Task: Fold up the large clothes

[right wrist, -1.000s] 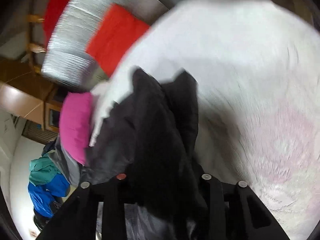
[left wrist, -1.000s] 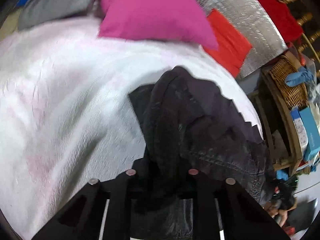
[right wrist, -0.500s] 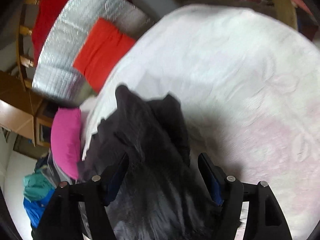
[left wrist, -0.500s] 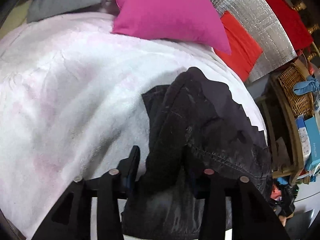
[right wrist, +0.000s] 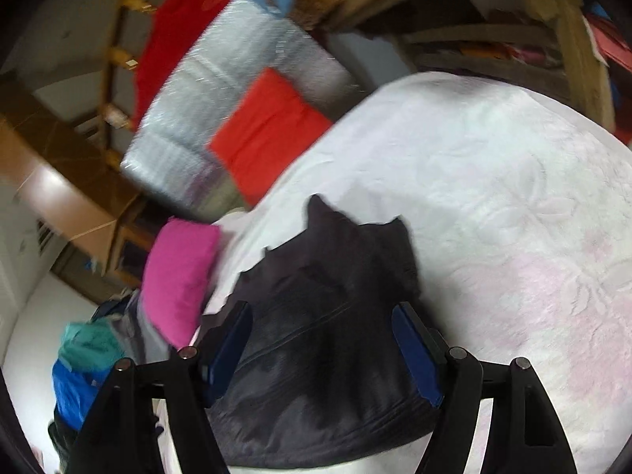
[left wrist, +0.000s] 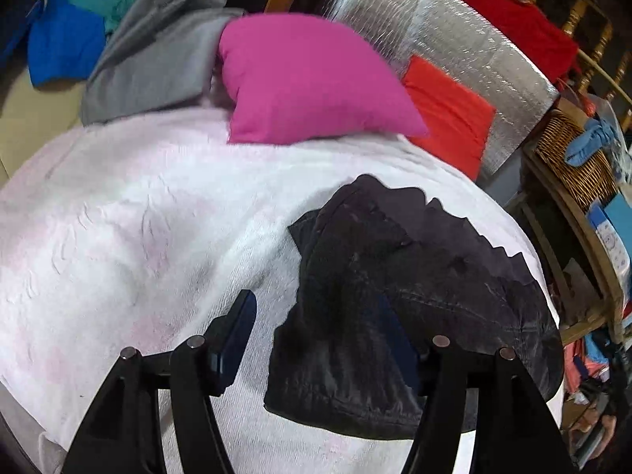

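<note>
A black denim garment [left wrist: 395, 296] lies bunched on the white, pink-patterned bedspread [left wrist: 138, 237]. My left gripper [left wrist: 320, 308] is open above its near edge, and the cloth lies loose between the fingers. The garment also shows in the right wrist view [right wrist: 324, 335], crumpled on the bedspread [right wrist: 513, 217]. My right gripper [right wrist: 322, 316] is open over it, blue pads wide apart, nothing held.
A magenta pillow [left wrist: 308, 79], a red cushion [left wrist: 450, 110] and a silver foil panel [left wrist: 454, 27] stand at the bed's far side. Grey, blue and teal clothes [left wrist: 118, 39] are piled far left. A wicker basket [left wrist: 572, 158] on a wooden shelf stands at the right.
Both grippers were shut on the black garment and have opened and let it go. It now lies on the bedspread, and both grippers have drawn back a little.
</note>
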